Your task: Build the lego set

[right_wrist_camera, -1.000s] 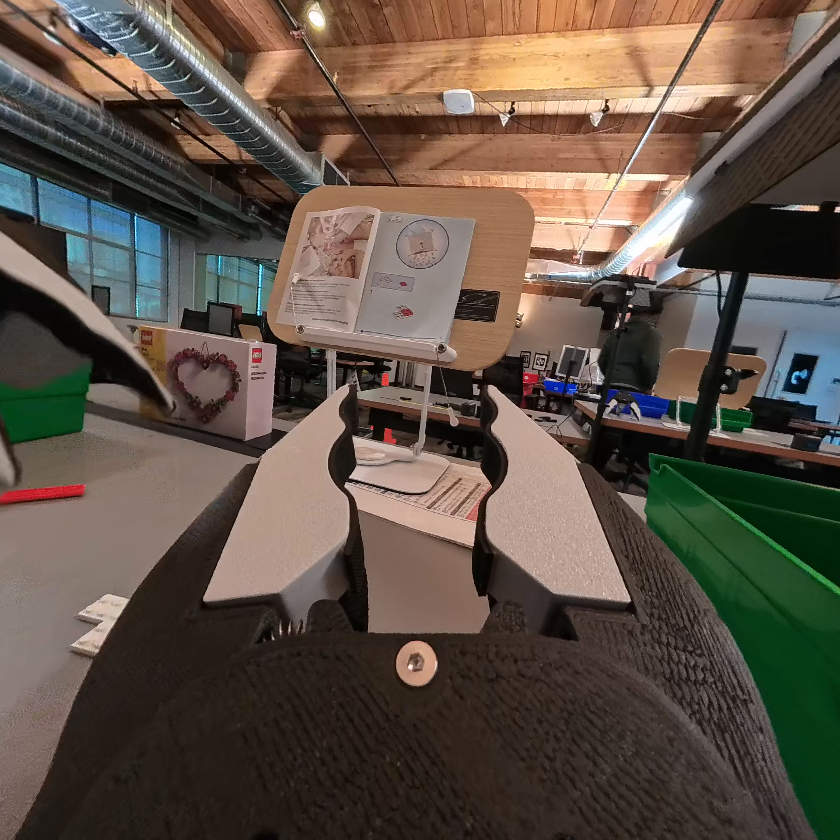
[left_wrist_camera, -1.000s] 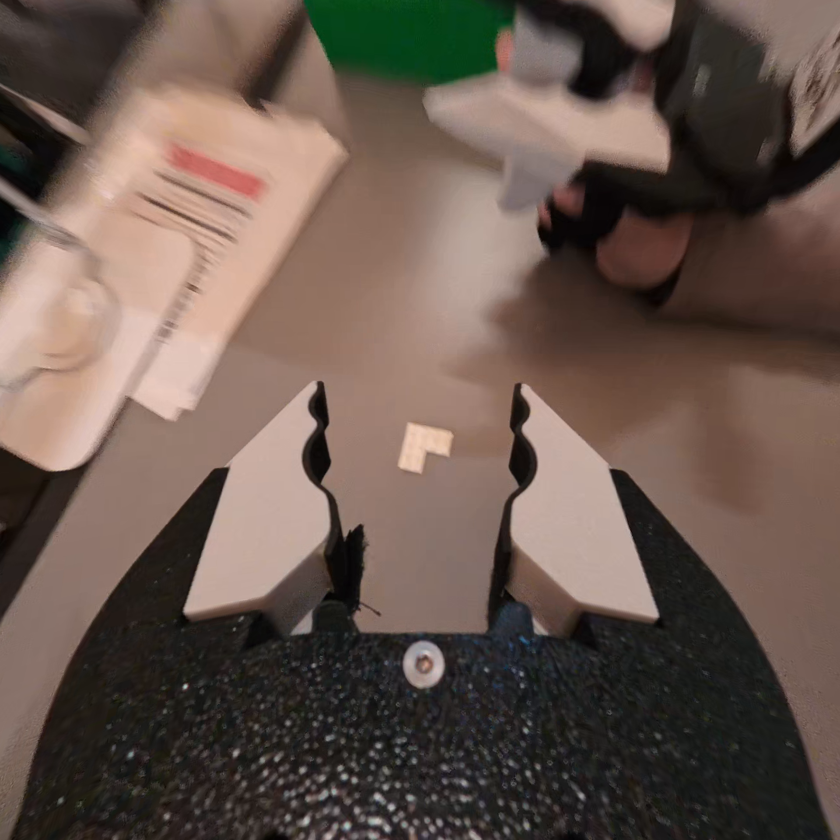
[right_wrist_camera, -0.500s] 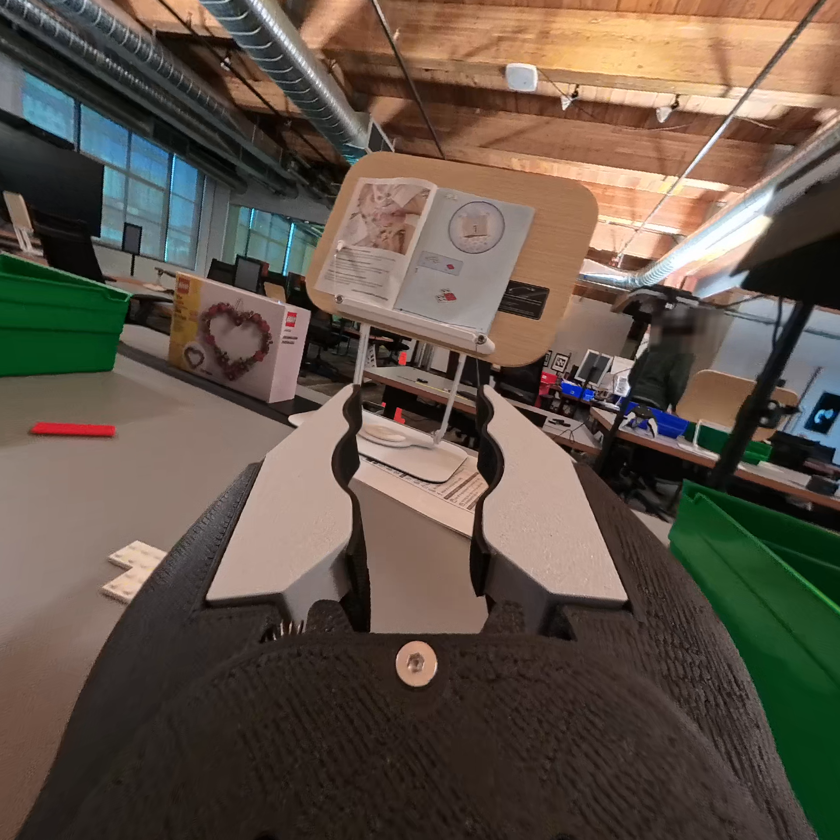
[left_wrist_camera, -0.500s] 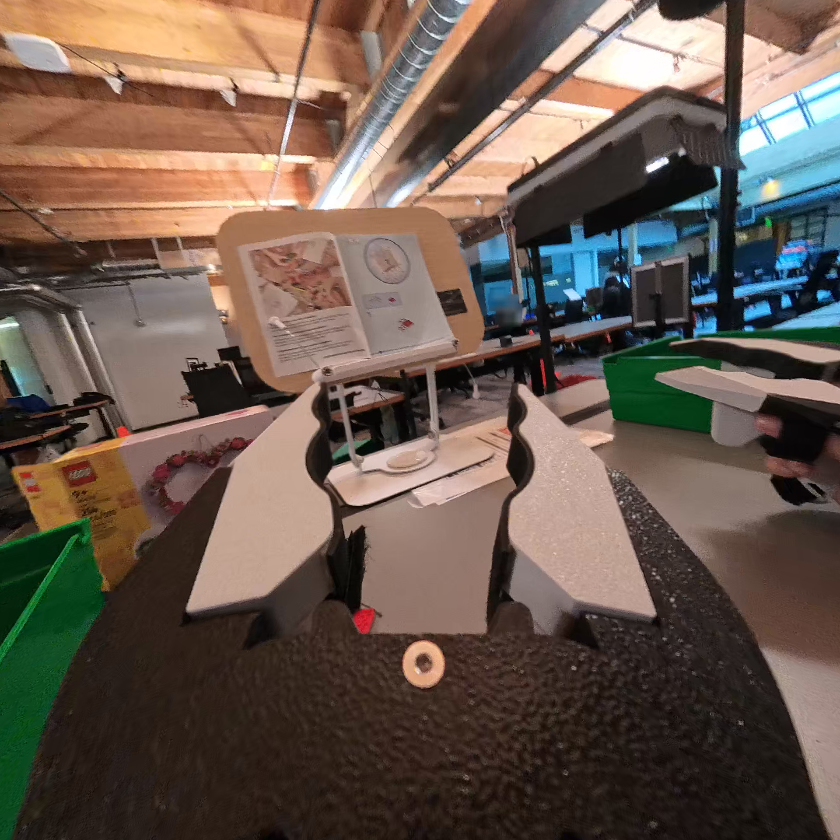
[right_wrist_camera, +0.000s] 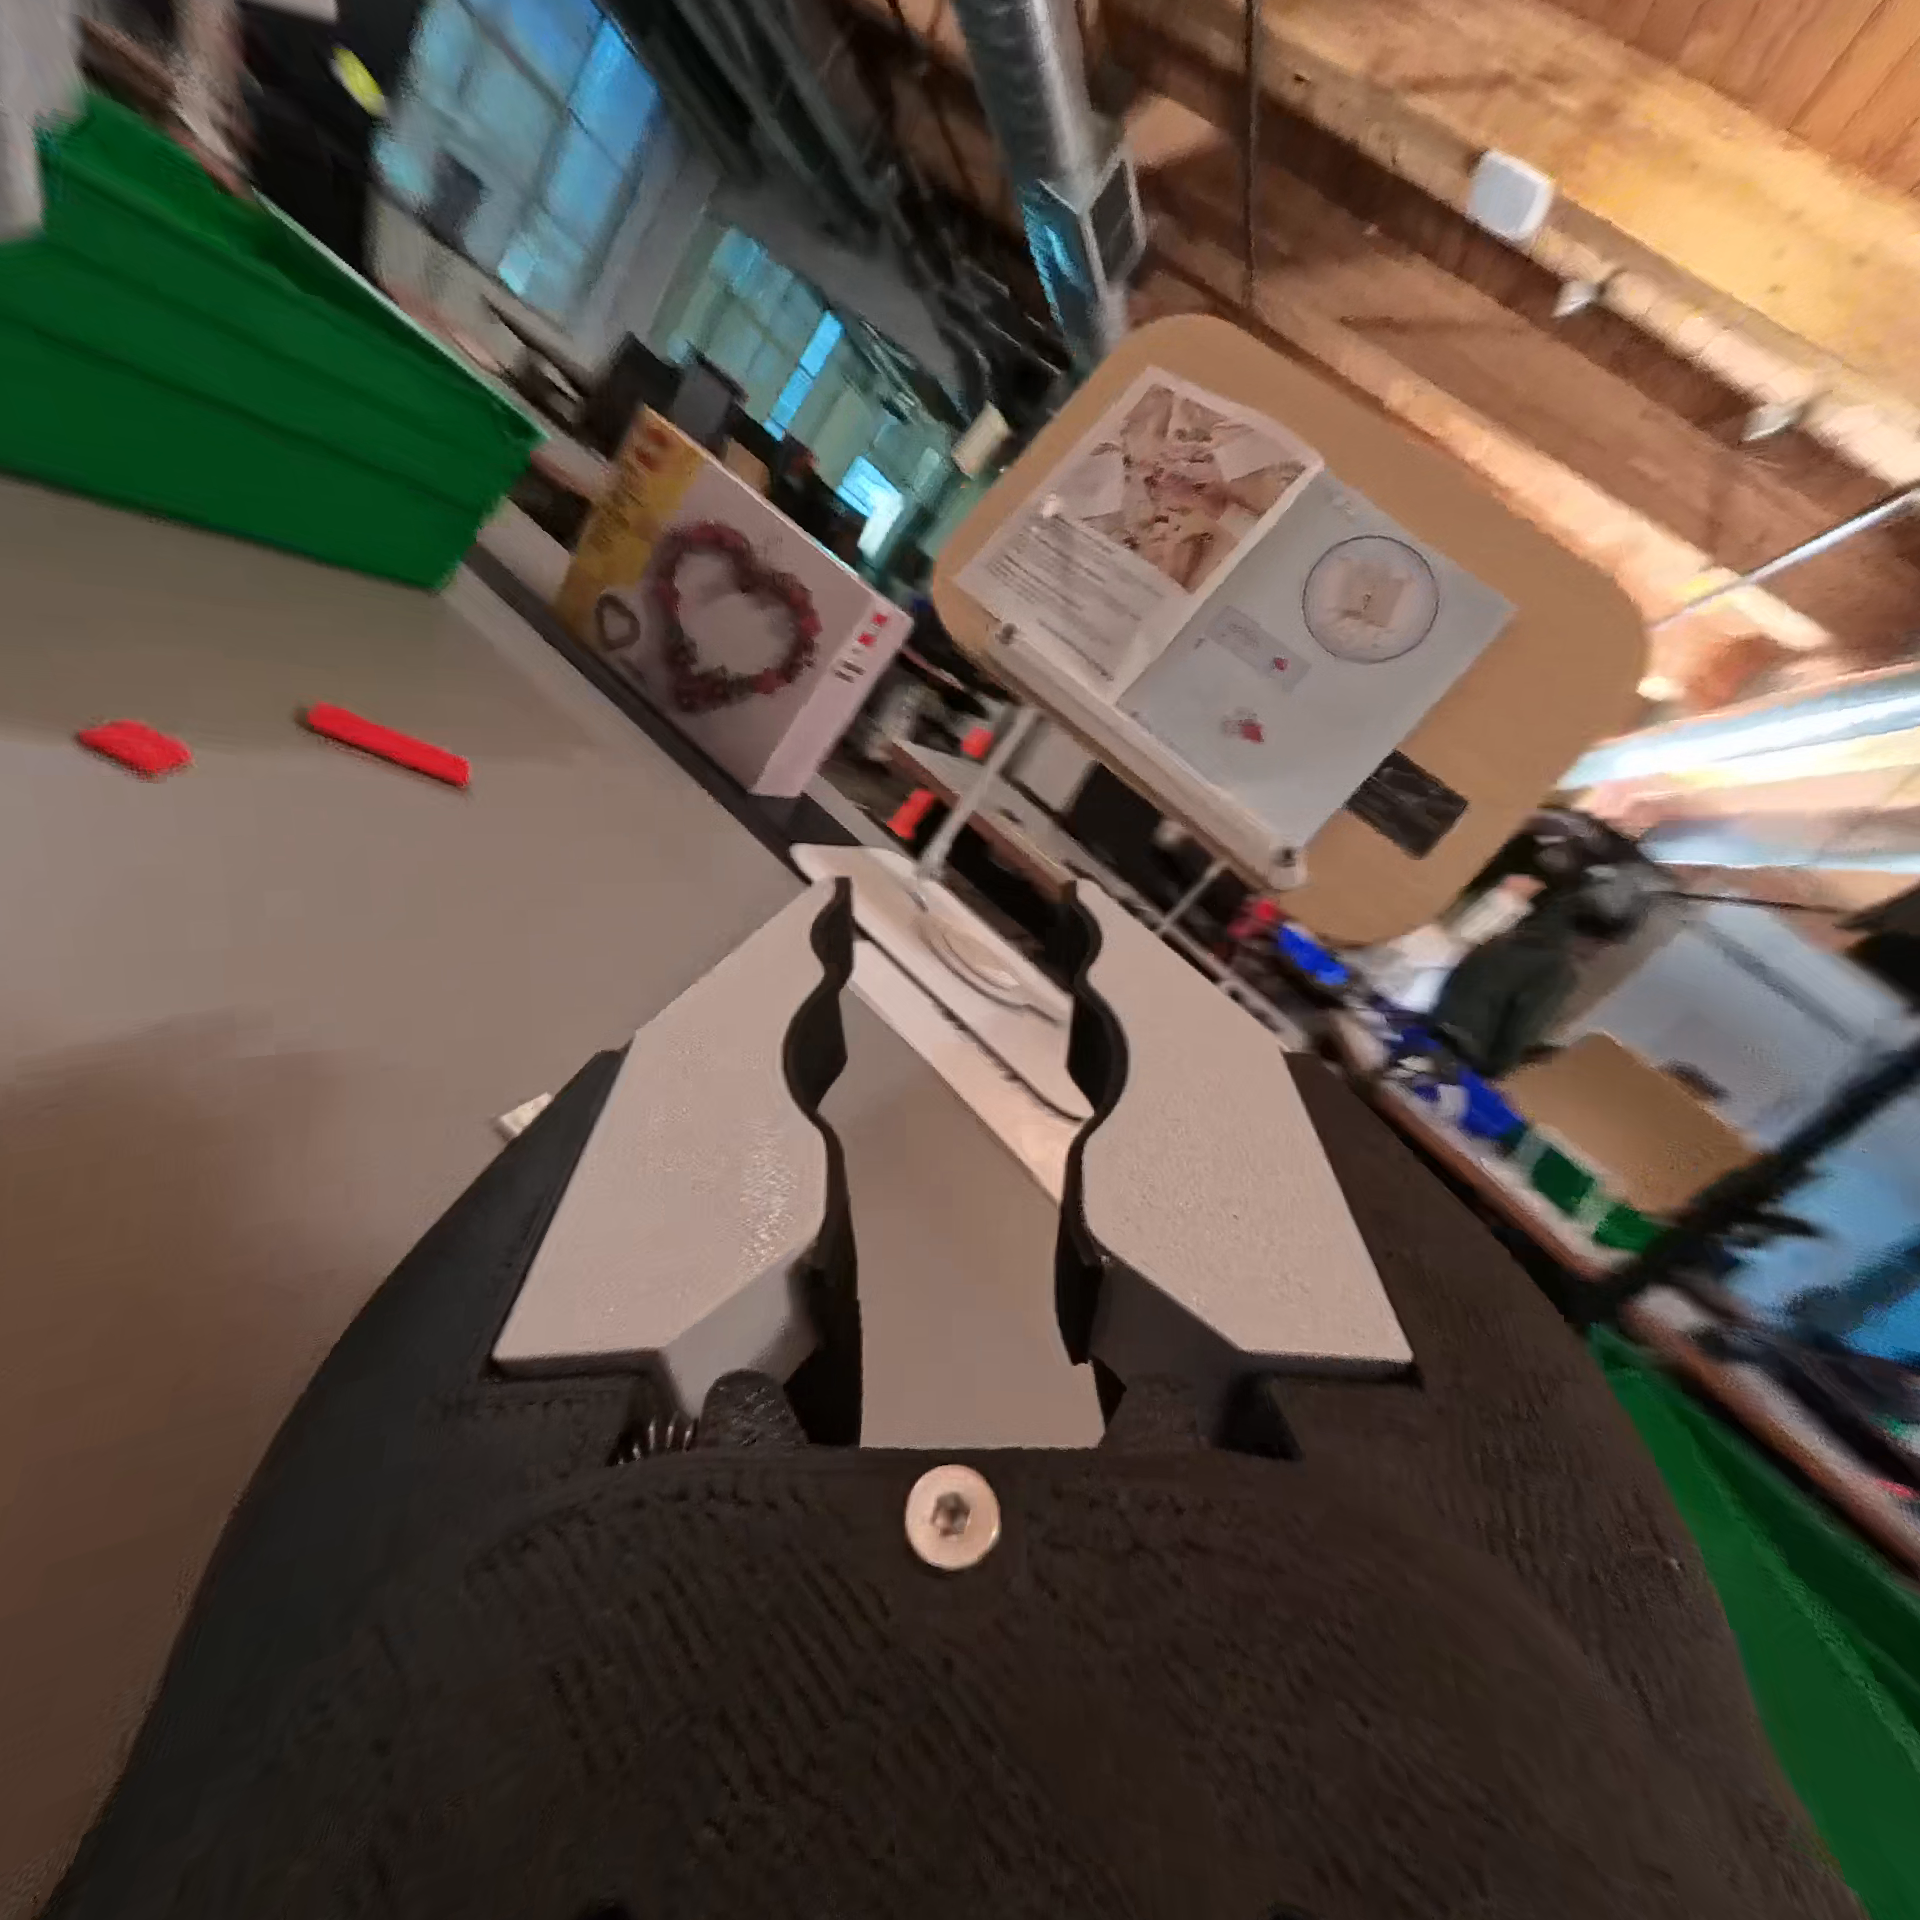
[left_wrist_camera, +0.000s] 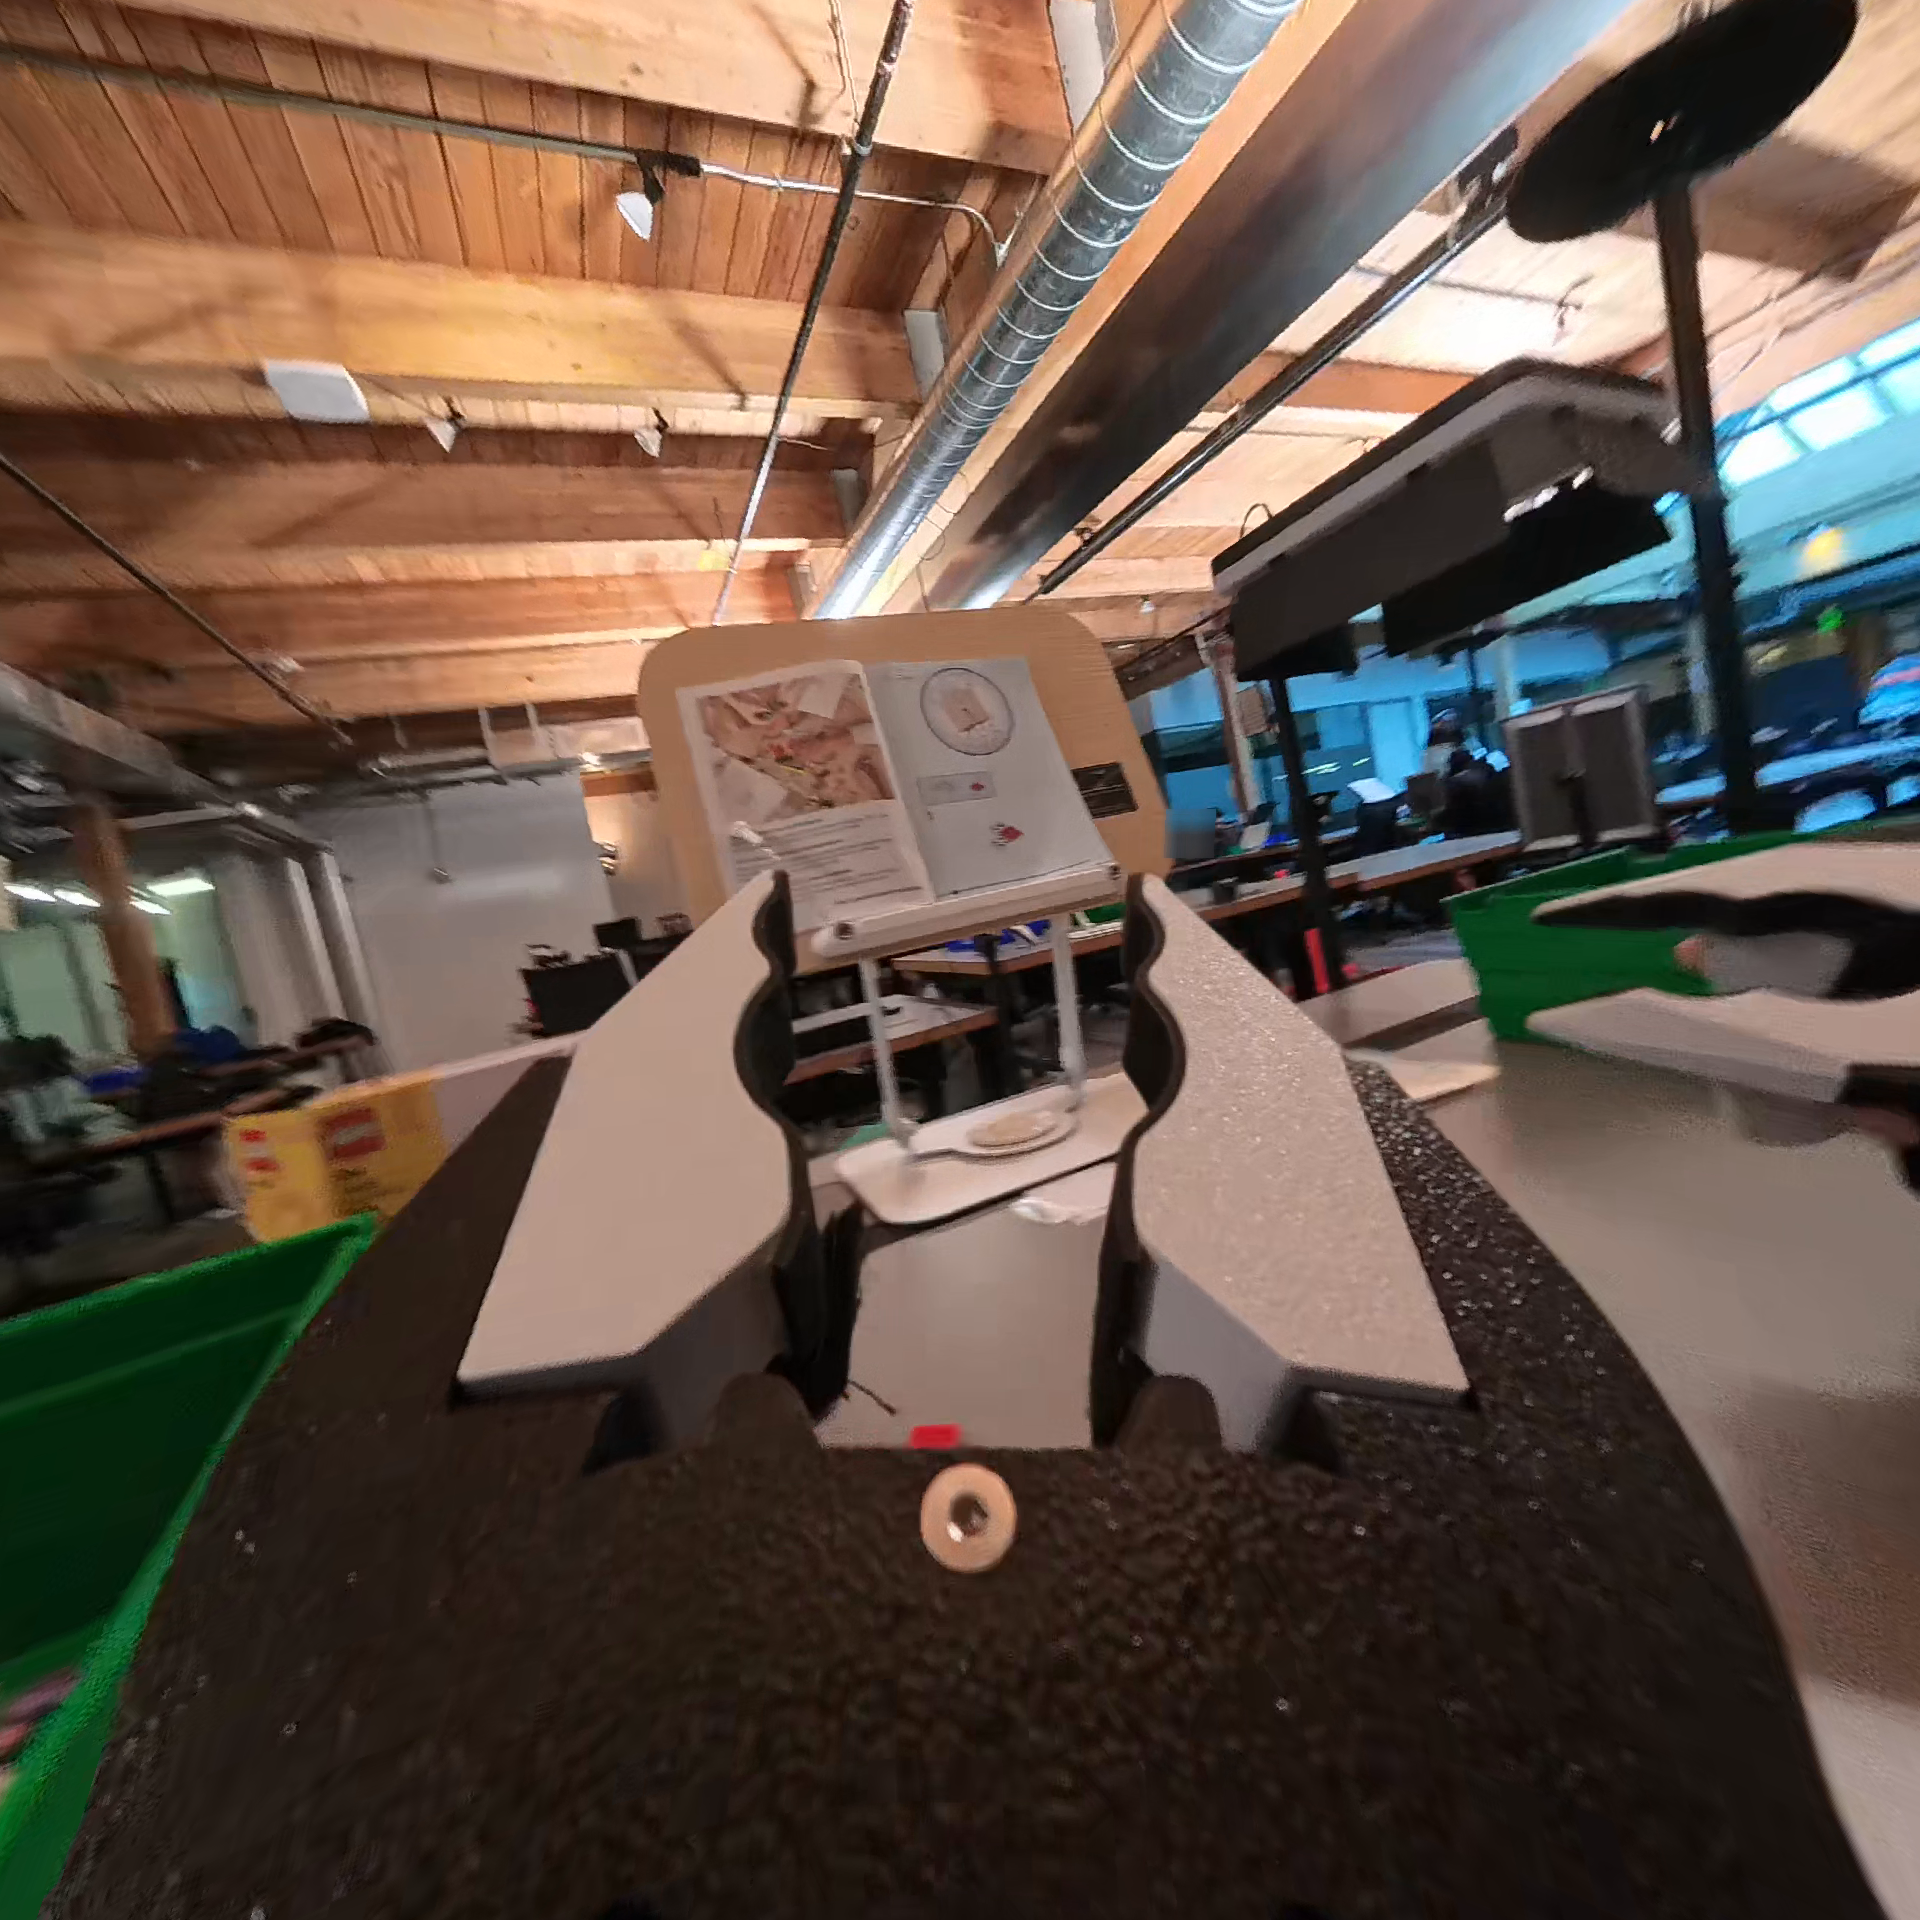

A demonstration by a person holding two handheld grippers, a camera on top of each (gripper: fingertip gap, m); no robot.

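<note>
My left gripper [left_wrist_camera: 954, 904] is open and empty, held level above the grey table [left_wrist_camera: 1662, 1247] and facing the open instruction booklet [left_wrist_camera: 883, 790] on its wooden stand. A small red piece [left_wrist_camera: 932, 1436] shows on the table low between its fingers. My right gripper [right_wrist_camera: 958, 914] is open and empty, rolled to one side, also facing the booklet [right_wrist_camera: 1226, 592]. Two red pieces [right_wrist_camera: 135, 748] [right_wrist_camera: 384, 743] lie on the table far left of it. A white piece's corner [right_wrist_camera: 516, 1117] peeks out beside its left finger. The right gripper also shows in the left wrist view [left_wrist_camera: 1714, 987].
Green bins stand at the table's left [left_wrist_camera: 125, 1403] [right_wrist_camera: 208, 343] and right [left_wrist_camera: 1538, 935] [right_wrist_camera: 1829, 1558]. The set's box with a heart picture [right_wrist_camera: 727, 644] stands at the back left. The stand's white base [left_wrist_camera: 987, 1143] rests on papers at the back.
My left gripper swung up from looking down at a white L-shaped piece to facing the booklet. My right gripper rolled sideways and shifted, bringing two red pieces into view. Both stayed open.
</note>
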